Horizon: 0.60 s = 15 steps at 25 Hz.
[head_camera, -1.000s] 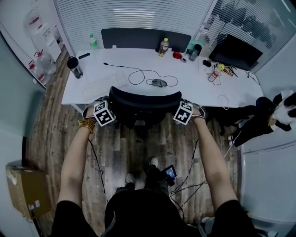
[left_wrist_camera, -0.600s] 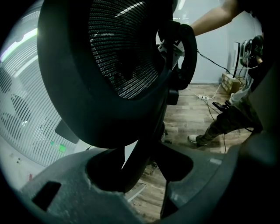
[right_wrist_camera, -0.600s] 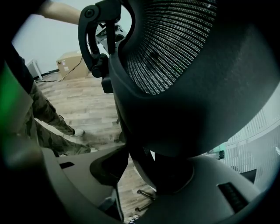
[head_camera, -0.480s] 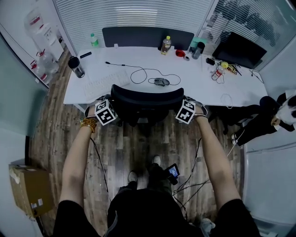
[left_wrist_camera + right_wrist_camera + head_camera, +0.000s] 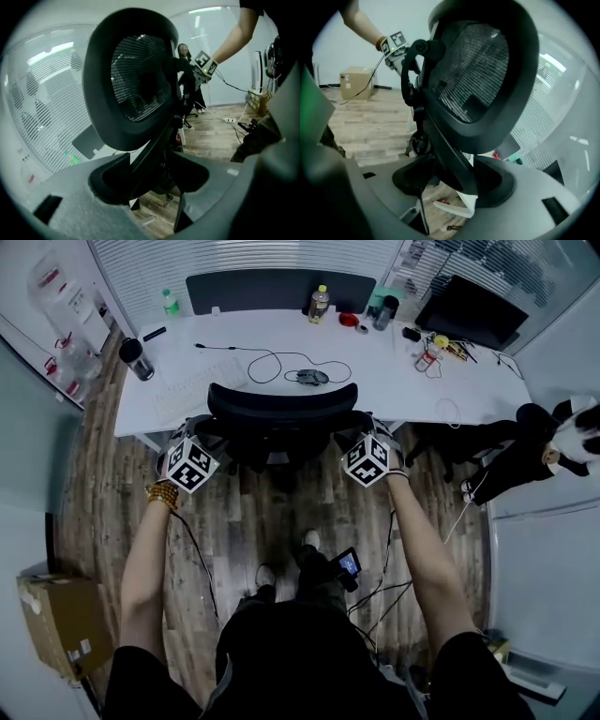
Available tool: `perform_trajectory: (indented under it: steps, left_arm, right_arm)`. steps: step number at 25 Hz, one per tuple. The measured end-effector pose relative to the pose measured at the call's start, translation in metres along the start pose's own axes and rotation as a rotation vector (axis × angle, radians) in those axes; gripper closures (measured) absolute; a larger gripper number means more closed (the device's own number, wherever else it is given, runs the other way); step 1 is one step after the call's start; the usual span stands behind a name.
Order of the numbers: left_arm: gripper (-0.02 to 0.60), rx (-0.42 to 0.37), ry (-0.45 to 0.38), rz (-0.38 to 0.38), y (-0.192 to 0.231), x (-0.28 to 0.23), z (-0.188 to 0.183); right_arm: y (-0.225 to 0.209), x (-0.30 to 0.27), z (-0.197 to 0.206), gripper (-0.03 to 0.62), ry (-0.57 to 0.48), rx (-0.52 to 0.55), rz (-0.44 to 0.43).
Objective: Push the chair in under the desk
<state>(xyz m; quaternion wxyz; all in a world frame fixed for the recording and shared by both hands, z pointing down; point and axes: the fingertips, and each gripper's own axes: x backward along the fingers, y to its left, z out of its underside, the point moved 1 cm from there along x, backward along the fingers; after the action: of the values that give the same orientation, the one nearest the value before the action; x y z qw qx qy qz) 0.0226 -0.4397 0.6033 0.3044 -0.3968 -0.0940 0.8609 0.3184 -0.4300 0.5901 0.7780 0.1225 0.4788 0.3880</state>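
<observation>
Left gripper (image 5: 201, 434) and right gripper (image 5: 354, 433): jaws have just opened wider, pads clear of the chair (image 5: 281, 409) frame between them; both drawn back toward the person.

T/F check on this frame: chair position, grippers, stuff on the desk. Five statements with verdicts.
1. The office chair has its backrest at the front edge of the white desk. True.
2. Both grippers are shut on the chair. False: the left gripper and right gripper stand open, their jaws having just been opening. The chair's frame shows in each gap, and the pads are not pressing on it.
3. A mouse lies on the desk. True.
4. The cardboard box sits on the desk. False: the cardboard box stands on the floor.
5. The keyboard lies right of the mouse. False: the keyboard lies left of it.
</observation>
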Motion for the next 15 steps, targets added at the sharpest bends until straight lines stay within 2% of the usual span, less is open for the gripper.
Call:
perform_trajectory:
  steps: [7, 15]
  left_arm:
    - [0.332, 0.186, -0.200, -0.064, -0.029, 0.043, -0.027]
    - [0.348, 0.444, -0.487, -0.209, -0.033, 0.100, -0.088]
  right_arm:
    - [0.018, 0.047, -0.028, 0.346, -0.111, -0.146, 0.091]
    - [0.040, 0.092, -0.095, 0.372, -0.332, -0.441, 0.186]
